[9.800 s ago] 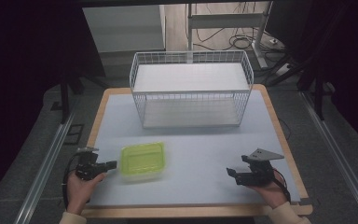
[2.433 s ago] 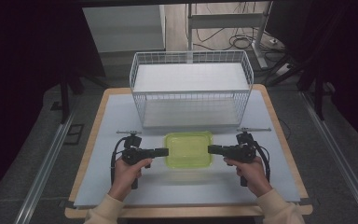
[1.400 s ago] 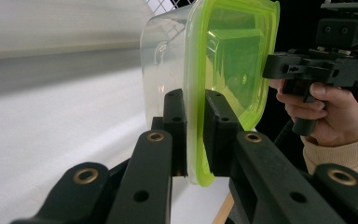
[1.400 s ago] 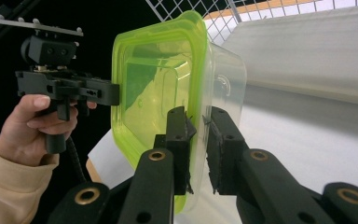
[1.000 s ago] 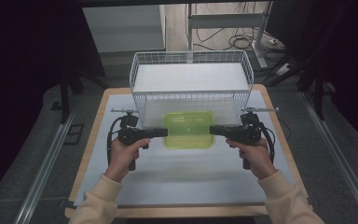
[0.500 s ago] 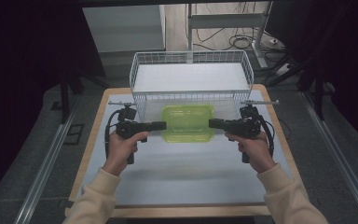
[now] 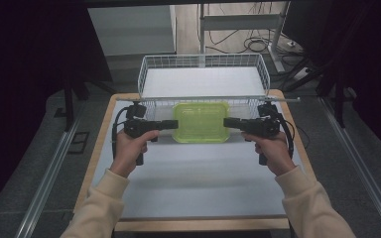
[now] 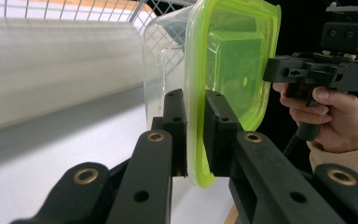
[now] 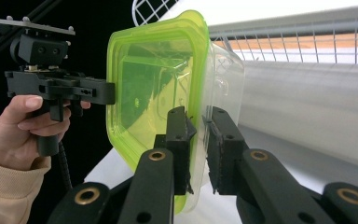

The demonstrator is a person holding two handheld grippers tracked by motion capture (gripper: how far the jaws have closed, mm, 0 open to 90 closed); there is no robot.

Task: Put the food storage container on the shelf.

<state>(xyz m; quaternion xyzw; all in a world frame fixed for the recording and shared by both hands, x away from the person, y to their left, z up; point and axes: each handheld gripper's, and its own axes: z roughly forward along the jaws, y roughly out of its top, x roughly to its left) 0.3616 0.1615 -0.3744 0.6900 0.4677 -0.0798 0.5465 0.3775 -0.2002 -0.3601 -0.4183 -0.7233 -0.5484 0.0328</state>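
Green-lidded container we carry level by opposite rim edges, left gripper and right gripper jaws both clamped tight, apparently toward the wire basket.

Left gripper at bottom centre, black jaws clamped on the rim of a clear container with green lid, held on edge mid-frame. Right gripper grips the far rim at right, a hand under it. Wire basket along the top left, white table below.
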